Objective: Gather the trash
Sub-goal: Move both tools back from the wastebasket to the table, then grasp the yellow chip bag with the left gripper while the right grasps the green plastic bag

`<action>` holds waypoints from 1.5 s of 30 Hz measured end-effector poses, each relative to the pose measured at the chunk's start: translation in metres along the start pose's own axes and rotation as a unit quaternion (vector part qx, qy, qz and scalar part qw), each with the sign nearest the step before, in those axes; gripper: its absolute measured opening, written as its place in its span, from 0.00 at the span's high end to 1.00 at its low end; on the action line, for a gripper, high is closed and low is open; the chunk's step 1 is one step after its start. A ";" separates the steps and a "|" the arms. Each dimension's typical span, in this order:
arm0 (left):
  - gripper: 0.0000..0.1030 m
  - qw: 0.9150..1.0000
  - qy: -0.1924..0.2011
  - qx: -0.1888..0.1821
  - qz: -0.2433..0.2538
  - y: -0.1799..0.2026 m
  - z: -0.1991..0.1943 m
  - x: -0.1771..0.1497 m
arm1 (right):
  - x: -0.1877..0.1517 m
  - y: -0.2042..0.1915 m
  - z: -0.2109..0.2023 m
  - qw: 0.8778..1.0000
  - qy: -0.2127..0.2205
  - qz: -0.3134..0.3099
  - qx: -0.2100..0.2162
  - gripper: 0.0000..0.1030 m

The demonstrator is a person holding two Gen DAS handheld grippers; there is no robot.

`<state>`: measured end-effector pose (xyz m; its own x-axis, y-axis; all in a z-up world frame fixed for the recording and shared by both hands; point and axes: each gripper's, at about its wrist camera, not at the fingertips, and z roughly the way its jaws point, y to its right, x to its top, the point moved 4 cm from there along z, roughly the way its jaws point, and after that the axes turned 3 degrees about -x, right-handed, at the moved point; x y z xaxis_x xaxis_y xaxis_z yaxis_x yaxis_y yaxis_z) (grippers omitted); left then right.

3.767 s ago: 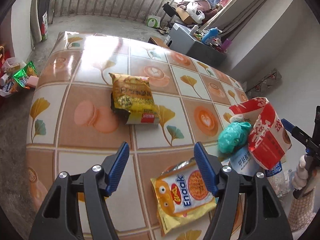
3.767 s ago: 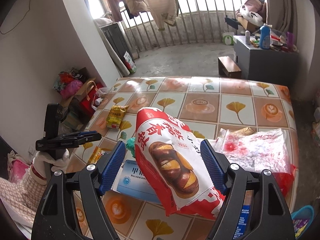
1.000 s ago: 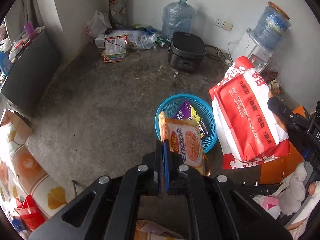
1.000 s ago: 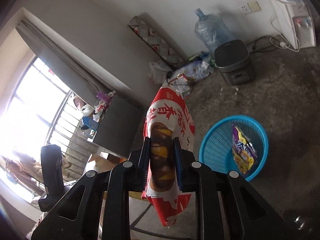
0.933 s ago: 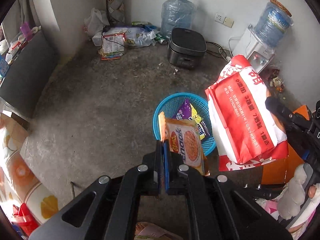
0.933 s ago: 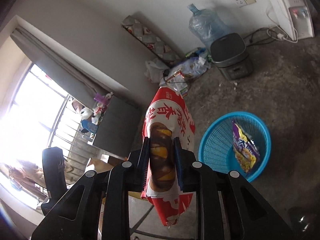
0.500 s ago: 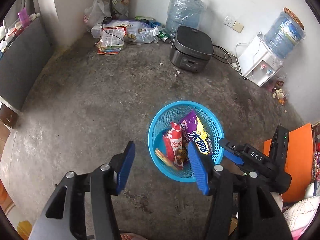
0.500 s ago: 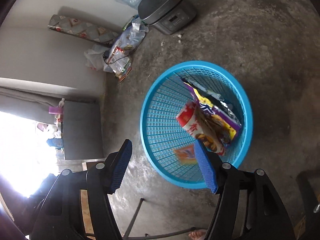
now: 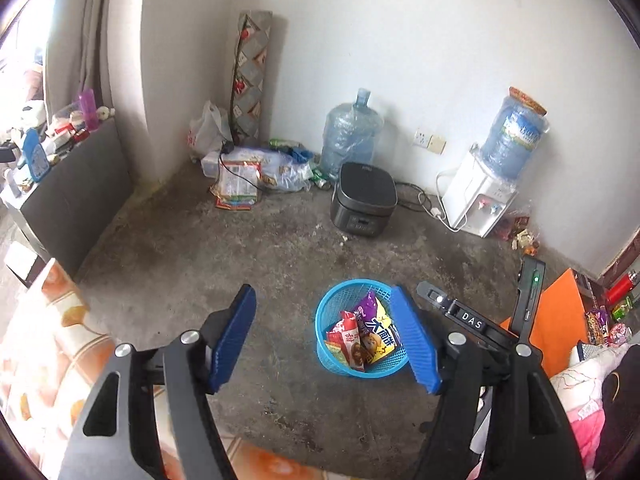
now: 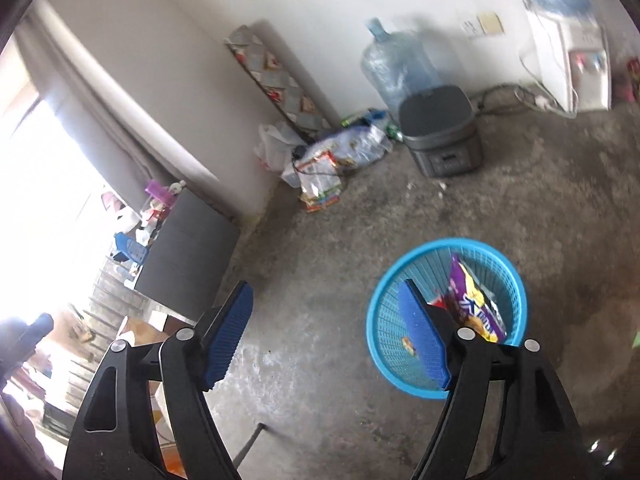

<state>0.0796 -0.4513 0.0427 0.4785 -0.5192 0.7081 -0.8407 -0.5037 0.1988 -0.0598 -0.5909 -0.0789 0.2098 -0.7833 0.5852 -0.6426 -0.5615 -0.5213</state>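
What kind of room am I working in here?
Likely a lived-in home room, used partly for storage: bare concrete floor, a water dispenser and rice cooker by the wall, a blue trash basket.

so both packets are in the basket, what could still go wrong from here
The wrappers stand on end and reach the basket rim, so more trash dropped on top may slide out. The light basket sits loose on the floor; the right gripper, open beside it, could knock it over. The left gripper is open too.

The right gripper's blue pad [image 10: 422, 340] hides part of the blue basket [image 10: 516, 280], wrappers inside overlapping
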 end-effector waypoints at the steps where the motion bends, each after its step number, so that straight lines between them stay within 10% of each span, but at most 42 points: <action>1: 0.28 1.000 0.013 0.008 -0.001 -0.006 -0.022 -0.005 | -0.001 -0.014 -0.012 1.000 0.013 -0.021 0.004 0.23; 12: 0.17 0.984 0.099 0.132 -0.065 -0.075 -0.197 -0.089 | -0.051 -0.134 -0.057 0.981 -0.004 -0.183 0.061 0.11; 25: 0.15 0.954 0.145 0.224 -0.137 -0.126 -0.307 -0.160 | -0.122 -0.234 -0.081 0.938 -0.033 -0.306 0.162 0.11; 45: 0.16 0.880 0.161 0.305 -0.327 -0.227 -0.410 -0.324 | -0.217 -0.348 -0.103 0.878 -0.145 -0.354 0.288 0.22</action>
<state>0.0118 0.1146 0.0454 0.6306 0.1930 0.7517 -0.0716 -0.9500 0.3039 0.0426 -0.1980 0.0391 0.6392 -0.1715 0.7497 0.1859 -0.9115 -0.3670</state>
